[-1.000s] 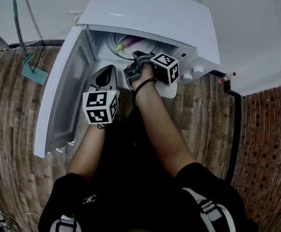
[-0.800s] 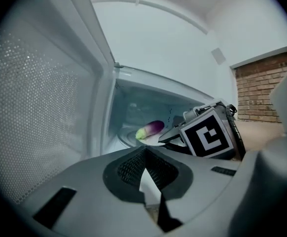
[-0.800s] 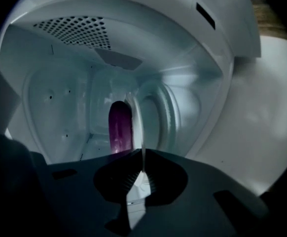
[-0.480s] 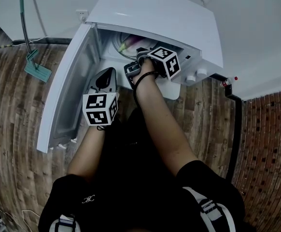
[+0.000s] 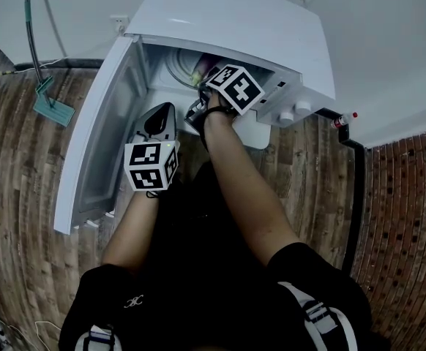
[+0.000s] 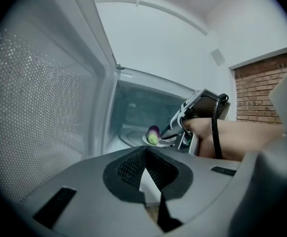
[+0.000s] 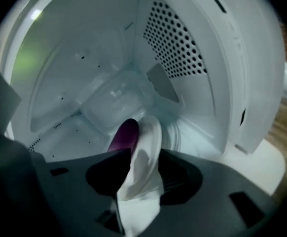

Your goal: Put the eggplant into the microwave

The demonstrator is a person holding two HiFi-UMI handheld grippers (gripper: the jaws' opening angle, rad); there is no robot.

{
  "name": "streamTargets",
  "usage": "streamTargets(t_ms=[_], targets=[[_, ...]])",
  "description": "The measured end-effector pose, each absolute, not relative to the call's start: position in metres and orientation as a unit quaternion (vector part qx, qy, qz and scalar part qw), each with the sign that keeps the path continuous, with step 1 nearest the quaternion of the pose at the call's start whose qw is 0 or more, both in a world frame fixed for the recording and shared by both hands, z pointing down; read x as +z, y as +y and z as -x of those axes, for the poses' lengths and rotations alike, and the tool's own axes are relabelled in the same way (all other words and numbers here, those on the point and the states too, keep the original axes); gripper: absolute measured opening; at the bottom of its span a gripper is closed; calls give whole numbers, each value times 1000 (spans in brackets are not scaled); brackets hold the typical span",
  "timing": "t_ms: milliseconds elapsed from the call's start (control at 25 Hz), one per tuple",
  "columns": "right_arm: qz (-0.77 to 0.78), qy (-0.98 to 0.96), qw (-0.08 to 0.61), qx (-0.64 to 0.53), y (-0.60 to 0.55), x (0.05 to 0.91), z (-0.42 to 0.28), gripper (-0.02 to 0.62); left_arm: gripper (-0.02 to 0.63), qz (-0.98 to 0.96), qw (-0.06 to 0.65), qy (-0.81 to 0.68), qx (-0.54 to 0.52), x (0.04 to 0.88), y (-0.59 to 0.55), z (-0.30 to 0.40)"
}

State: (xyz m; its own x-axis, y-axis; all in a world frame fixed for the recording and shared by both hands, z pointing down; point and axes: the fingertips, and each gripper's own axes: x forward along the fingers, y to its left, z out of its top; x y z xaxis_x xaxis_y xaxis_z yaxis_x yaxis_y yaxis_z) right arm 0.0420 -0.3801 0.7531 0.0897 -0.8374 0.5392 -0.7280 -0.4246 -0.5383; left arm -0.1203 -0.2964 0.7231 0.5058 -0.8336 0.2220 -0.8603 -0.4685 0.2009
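Right gripper [image 6: 169,137] rolled, jaws opening, plate [image 7: 148,149] half hiding eggplant [image 7: 124,135]

In the head view the roof of the microwave [image 5: 228,20] and the marker cube of the right gripper [image 6: 167,138] cover that gripper's jaws, which have just been opening with the plate [image 7: 144,152] between them. In the right gripper view the plate and the near jaw hide the lower part of the eggplant [image 7: 125,135]. In the left gripper view the door [image 6: 45,107] runs off the left edge.
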Motion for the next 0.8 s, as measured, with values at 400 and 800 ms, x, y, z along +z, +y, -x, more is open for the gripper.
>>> streamTargets(t_ms=[400,800], targets=[[790,570,-48,-221,-371,754,-49,230,0,-860,142,-486,55,728,-291,112],[772,612,-26,-168,-349,734,-56,15,0,-864,132,-483,54,721,-293,101]])
